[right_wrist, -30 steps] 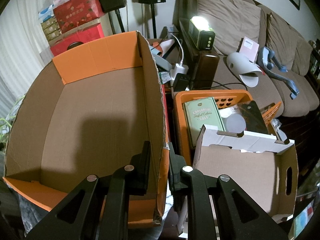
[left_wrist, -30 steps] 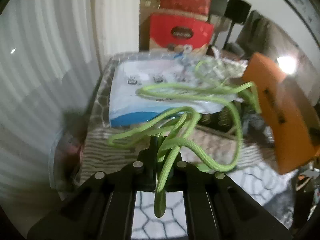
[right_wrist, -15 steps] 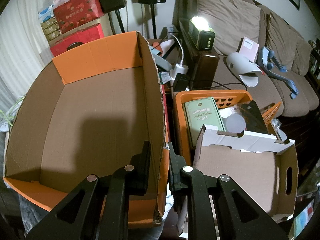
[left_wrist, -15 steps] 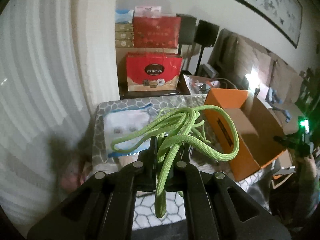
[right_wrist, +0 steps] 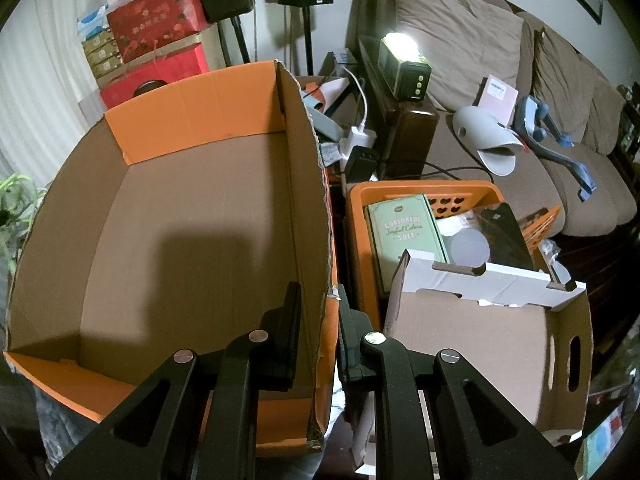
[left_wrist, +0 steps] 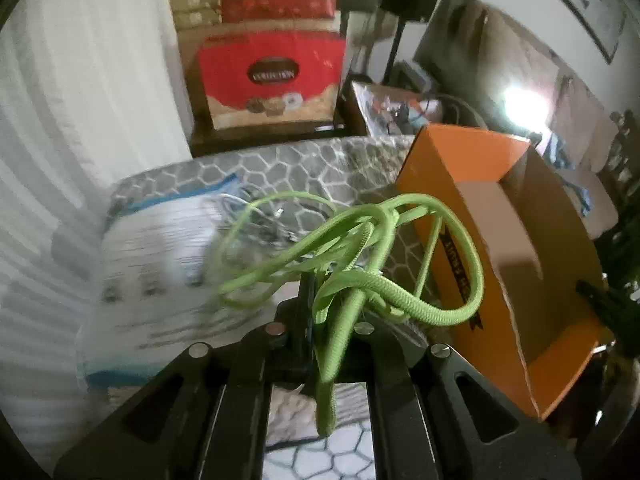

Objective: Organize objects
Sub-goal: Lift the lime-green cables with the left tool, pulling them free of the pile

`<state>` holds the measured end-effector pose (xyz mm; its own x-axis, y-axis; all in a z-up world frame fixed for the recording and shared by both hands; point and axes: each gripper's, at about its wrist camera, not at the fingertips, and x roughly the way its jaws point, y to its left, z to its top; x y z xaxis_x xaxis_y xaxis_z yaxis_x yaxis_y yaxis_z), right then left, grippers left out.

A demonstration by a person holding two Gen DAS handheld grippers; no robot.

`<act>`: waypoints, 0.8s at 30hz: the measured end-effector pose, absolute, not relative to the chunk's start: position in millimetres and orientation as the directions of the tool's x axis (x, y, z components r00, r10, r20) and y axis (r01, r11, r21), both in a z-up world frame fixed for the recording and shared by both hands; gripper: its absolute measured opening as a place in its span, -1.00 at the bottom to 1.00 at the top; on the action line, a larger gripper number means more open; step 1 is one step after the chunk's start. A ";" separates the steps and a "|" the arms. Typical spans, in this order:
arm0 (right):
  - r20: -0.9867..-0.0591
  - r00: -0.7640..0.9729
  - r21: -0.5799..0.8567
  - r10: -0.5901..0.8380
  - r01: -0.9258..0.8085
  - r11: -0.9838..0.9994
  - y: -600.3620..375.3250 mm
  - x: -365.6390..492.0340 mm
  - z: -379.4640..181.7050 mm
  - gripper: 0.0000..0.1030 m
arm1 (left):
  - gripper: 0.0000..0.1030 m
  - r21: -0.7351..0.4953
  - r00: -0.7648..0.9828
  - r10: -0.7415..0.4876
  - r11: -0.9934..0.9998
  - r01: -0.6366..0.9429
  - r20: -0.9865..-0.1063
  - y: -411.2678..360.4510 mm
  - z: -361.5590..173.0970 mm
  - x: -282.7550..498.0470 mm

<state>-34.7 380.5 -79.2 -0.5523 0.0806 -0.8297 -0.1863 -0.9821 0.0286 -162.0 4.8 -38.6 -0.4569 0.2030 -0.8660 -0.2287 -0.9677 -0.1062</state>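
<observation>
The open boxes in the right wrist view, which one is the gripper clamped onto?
The right gripper pinches the orange cardboard box, its fingers straddling that wall. The white-rimmed box sits untouched, further right.

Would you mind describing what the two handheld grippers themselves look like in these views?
Both the left gripper and the right gripper are matte black, with angular arm pieces that have cut-out slots. Round silver screw heads sit along each arm. The fingers are flat black pads. No cables, labels, hands or sleeves are visible.
</observation>
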 end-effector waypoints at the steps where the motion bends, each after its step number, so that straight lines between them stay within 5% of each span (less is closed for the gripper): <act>1: -0.830 -0.552 0.028 0.081 -0.186 -0.982 380.4 -34.6 -79.2 -0.71 | -0.91 -0.109 -0.444 0.204 -0.967 -0.231 -0.872 9.7 -43.1 -165.6; 6: -0.830 -0.551 0.022 0.085 -0.185 -0.983 379.3 -35.0 -79.3 -0.71 | -0.86 -0.163 -0.358 0.238 -0.960 -0.229 -0.903 28.3 -62.9 -183.4; 10: -0.830 -0.551 0.021 0.086 -0.185 -0.983 379.0 -35.3 -79.4 -0.70 | -0.41 -0.223 -0.286 0.276 -0.953 -0.203 -0.918 32.9 -75.9 -197.2; 18: -0.830 -0.551 0.020 0.087 -0.185 -0.983 378.5 -35.3 -79.1 -0.69 | -0.23 -0.156 -0.259 0.202 -0.969 -0.190 -0.944 44.7 -94.6 -207.4; 20: -0.830 -0.551 0.020 0.086 -0.185 -0.983 378.6 -35.3 -79.0 -0.69 | -0.25 -0.126 -0.263 0.177 -0.972 -0.200 -0.948 49.2 -99.2 -206.7; 22: -0.830 -0.551 0.021 0.085 -0.185 -0.983 378.4 -35.4 -79.0 -0.69 | -0.61 -0.078 -0.276 0.137 -0.974 -0.214 -0.951 54.3 -104.0 -205.0; 24: -0.830 -0.550 0.021 0.086 -0.185 -0.982 378.3 -35.4 -79.0 -0.69 | -0.71 -0.061 -0.284 0.125 -0.973 -0.223 -0.951 57.1 -108.9 -203.9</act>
<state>-35.4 378.3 -79.0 -0.5504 0.0863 -0.8304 -0.1852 -0.9825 0.0206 -203.9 57.1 -108.9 -0.2842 0.1251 -0.9506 -0.2227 -0.9730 -0.0615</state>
